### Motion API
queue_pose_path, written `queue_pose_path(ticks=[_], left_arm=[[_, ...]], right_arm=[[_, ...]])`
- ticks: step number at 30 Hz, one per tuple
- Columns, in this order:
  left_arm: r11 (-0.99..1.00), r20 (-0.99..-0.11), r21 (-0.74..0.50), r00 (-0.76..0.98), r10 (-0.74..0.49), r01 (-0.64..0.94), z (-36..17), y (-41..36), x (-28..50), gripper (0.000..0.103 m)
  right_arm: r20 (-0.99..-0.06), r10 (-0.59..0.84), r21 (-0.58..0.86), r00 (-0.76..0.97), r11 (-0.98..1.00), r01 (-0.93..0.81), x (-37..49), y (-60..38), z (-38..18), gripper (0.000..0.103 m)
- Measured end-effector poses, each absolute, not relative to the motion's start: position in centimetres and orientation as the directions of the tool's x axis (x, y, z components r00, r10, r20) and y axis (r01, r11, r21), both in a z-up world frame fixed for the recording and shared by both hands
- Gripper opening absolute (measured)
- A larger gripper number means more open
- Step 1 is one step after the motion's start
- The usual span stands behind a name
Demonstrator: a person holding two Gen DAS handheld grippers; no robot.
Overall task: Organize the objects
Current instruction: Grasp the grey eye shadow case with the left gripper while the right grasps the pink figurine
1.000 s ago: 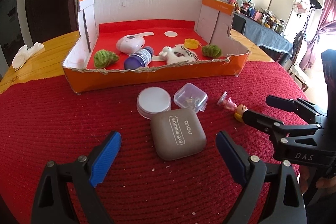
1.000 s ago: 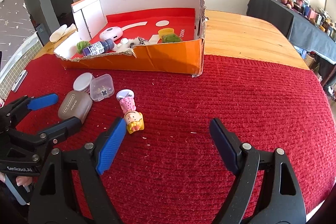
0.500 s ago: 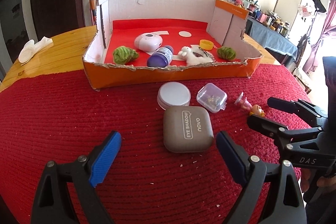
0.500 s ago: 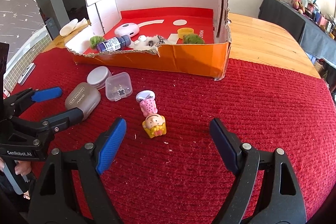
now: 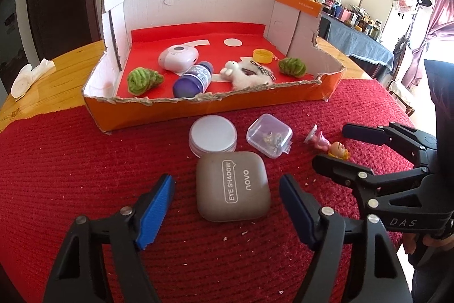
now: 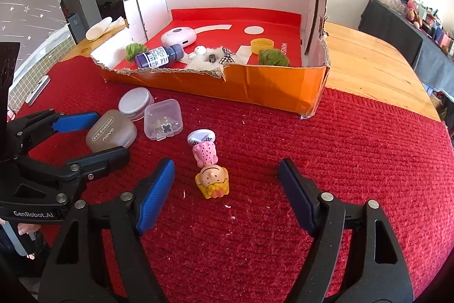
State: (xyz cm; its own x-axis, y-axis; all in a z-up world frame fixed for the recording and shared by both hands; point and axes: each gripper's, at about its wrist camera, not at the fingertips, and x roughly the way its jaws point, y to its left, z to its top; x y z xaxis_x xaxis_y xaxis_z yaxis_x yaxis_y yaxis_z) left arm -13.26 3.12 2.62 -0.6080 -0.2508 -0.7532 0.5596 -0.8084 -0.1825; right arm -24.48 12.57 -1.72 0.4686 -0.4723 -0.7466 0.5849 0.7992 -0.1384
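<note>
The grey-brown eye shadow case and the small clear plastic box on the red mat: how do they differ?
The grey-brown eye shadow case is opaque with white lettering; the small clear plastic box is see-through, with tiny items visible inside. The case is clearly larger than the box. The case lies ahead of the left gripper, whose jaws are closing but not touching it; the box sits farther off, nearer the orange cardboard box. Both are rounded squares lying flat, lids shut.

Bare red mat (image 6: pixel 326 146) lies free right of the doll (image 6: pixel 210 169); the torn low front wall of the box (image 5: pixel 215 107) bars level entry.
</note>
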Motion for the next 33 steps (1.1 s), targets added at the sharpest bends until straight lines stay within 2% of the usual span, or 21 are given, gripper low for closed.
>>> queue_pose_path(ticks=[1, 3, 5, 6, 7, 8, 9, 11, 33], left_arm=[[-0.811, -0.752, -0.18, -0.61, -0.252, 0.556, 2.6, 3.2, -13.3, 0.075], [-0.819, -0.75, -0.176, -0.613, -0.247, 0.546, 2.7, 3.4, -13.4, 0.065], [-0.826, -0.749, -0.178, -0.618, -0.239, 0.535, 2.7, 3.5, -13.5, 0.056], [-0.828, -0.748, -0.178, -0.62, -0.237, 0.531, 2.7, 3.5, -13.5, 0.053], [-0.83, -0.747, -0.18, -0.622, -0.233, 0.527, 2.7, 3.5, -13.5, 0.053], [-0.832, -0.746, -0.183, -0.625, -0.229, 0.524, 2.8, 3.5, -13.5, 0.053], [-0.832, -0.745, -0.184, -0.626, -0.228, 0.523, 2.8, 3.6, -13.4, 0.053], [-0.834, -0.745, -0.184, -0.627, -0.227, 0.52, 2.8, 3.6, -13.4, 0.053], [-0.843, -0.68, -0.209, -0.693, -0.238, 0.495, 6.6, 3.7, -11.4, 0.053]], right_arm=[[-0.747, -0.474, -0.144, 0.467, 0.8, 0.583, -24.3, 12.6, -1.8, 0.072], [-0.747, -0.475, -0.15, 0.465, 0.802, 0.578, -24.1, 12.6, -1.8, 0.069], [-0.746, -0.486, -0.17, 0.456, 0.801, 0.575, -23.9, 12.7, -1.9, 0.056], [-0.744, -0.487, -0.177, 0.457, 0.803, 0.569, -23.8, 12.8, -1.9, 0.054], [-0.742, -0.486, -0.179, 0.461, 0.807, 0.562, -23.7, 12.9, -2.0, 0.048], [-0.74, -0.485, -0.182, 0.466, 0.812, 0.555, -23.6, 13.1, -2.0, 0.036], [-0.738, -0.482, -0.183, 0.473, 0.817, 0.547, -23.5, 13.3, -2.0, 0.028], [-0.737, -0.472, -0.178, 0.483, 0.826, 0.536, -23.4, 13.7, -2.0, 0.021], [-0.671, -0.466, -0.154, 0.577, 0.849, 0.506, -23.4, 16.2, 2.6, 0.021]])
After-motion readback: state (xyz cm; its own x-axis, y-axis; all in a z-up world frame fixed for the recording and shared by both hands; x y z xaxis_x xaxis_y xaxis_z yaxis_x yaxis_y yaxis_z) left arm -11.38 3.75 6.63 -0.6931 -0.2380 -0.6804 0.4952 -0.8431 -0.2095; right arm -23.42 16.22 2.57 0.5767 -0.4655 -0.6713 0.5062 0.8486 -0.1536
